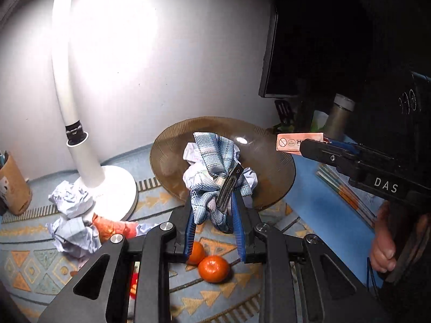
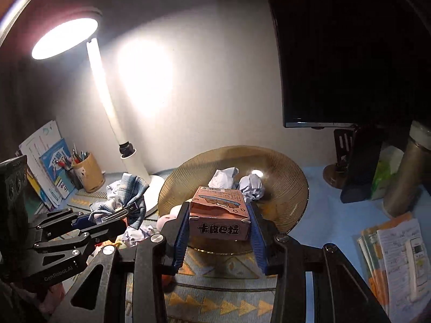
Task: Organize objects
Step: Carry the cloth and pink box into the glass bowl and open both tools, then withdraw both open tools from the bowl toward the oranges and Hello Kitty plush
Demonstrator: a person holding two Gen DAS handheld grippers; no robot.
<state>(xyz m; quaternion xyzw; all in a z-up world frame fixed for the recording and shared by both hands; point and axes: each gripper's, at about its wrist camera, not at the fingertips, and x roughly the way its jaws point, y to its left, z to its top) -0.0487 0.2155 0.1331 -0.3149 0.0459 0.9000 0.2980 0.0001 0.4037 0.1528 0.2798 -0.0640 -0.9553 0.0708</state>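
Observation:
My left gripper (image 1: 212, 204) is shut on a blue plaid bow hair clip (image 1: 215, 161), and its metal clip (image 1: 227, 185) shows between the blue pads. It hangs in front of a brown glass plate (image 1: 167, 148). In the right wrist view the same left gripper (image 2: 121, 215) carries the bow (image 2: 132, 191) left of the plate (image 2: 296, 188). My right gripper (image 2: 218, 210) is shut on a small pink carton (image 2: 219, 215) over the plate's near rim. Two crumpled paper balls (image 2: 250, 185) lie in the plate. The right gripper (image 1: 304, 148) and carton (image 1: 296, 141) also show at the right.
A white desk lamp (image 1: 89, 161) stands left of the plate, with crumpled paper (image 1: 71, 199) at its base. Two tangerines (image 1: 214, 267) lie on the patterned mat. A pen cup (image 2: 89, 172), books (image 2: 48, 167), a dark monitor (image 2: 350, 53), a steel flask (image 2: 404, 177) and a remote (image 2: 416, 263) ring the desk.

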